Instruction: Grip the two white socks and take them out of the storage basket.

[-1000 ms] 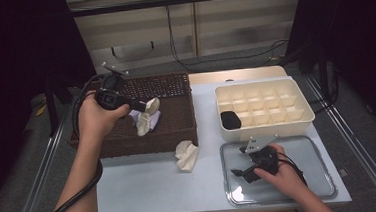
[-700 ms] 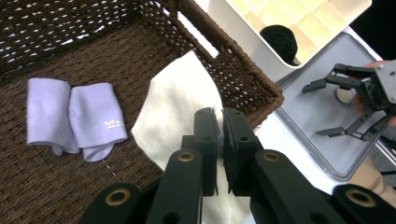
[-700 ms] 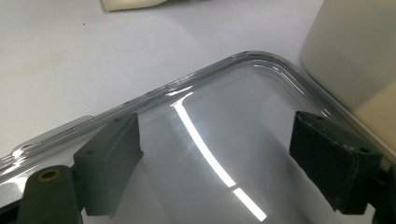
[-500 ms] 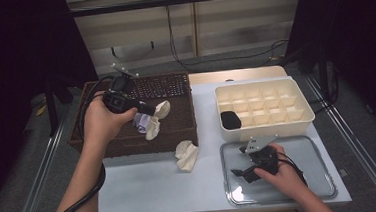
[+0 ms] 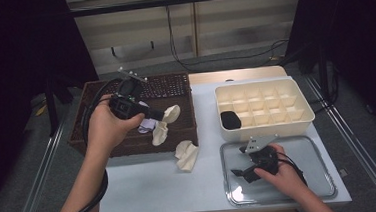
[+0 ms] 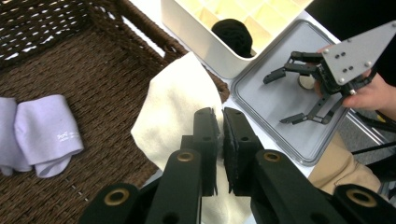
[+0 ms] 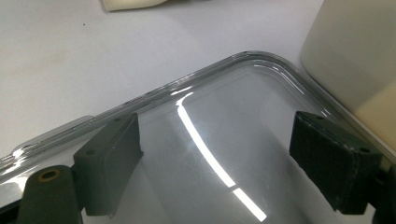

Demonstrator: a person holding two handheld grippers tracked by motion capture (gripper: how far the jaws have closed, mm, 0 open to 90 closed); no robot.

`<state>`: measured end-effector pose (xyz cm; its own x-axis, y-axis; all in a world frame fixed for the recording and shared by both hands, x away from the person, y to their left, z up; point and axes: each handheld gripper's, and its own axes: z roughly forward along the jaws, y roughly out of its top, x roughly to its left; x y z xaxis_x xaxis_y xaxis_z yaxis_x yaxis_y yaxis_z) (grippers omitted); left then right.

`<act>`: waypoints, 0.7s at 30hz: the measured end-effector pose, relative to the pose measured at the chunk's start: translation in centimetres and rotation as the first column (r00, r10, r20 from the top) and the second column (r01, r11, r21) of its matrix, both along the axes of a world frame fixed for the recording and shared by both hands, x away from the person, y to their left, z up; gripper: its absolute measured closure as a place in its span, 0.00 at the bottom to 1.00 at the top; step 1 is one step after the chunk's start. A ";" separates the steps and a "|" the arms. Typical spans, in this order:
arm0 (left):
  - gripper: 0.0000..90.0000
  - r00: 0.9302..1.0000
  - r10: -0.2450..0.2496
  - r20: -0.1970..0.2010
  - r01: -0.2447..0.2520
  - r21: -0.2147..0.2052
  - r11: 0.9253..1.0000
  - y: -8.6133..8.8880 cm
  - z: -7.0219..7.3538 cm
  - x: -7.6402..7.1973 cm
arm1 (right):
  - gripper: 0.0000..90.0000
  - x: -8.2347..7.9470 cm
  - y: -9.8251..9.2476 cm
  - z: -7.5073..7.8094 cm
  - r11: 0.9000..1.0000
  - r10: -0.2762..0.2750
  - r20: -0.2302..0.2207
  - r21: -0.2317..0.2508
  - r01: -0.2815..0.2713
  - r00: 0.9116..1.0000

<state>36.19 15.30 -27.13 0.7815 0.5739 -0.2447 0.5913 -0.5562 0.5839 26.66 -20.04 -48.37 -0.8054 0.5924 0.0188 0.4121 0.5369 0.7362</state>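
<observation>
Two cream socks mattered at that moment, and the wicker basket (image 5: 106,144) was the thing to place them by. One cream sock (image 5: 161,130) dangled above the basket's near right corner, pinched in the left gripper (image 5: 162,116), whose jaws were pressed together on the cloth with hardly a gap between them. In the left gripper view the same fabric (image 6: 180,109) draped away from the pads towards the basket rim. A second cream sock (image 5: 186,154) lay on the white table just outside that corner. Inside the basket, near its middle, a folded lilac sock (image 6: 44,135) rested on the weave.

The right gripper (image 5: 249,165) sat well to the right of the basket, on the clear tray (image 5: 321,174), with its jaws spread wide and nothing between them (image 7: 205,154). Beyond the tray stood the cream divided box (image 5: 297,123), holding one black bundle (image 5: 230,119) in its corner cell nearest the basket.

To my eye the risk lay in that grip: only an edge of the cloth seemed caught, so a quick swing towards the box could have let the sock slide free onto the table. Its hanging tail could also have snagged on the rough basket rim, or dragged across the other sock and pulled it towards the table edge.
</observation>
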 end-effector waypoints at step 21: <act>0.92 0.995 -0.101 0.018 0.101 -0.023 0.995 -3.1 -2.1 -2.9 | 0.18 0.0 0.0 0.0 1.000 0.002 -0.003 -0.002 -0.002 1.000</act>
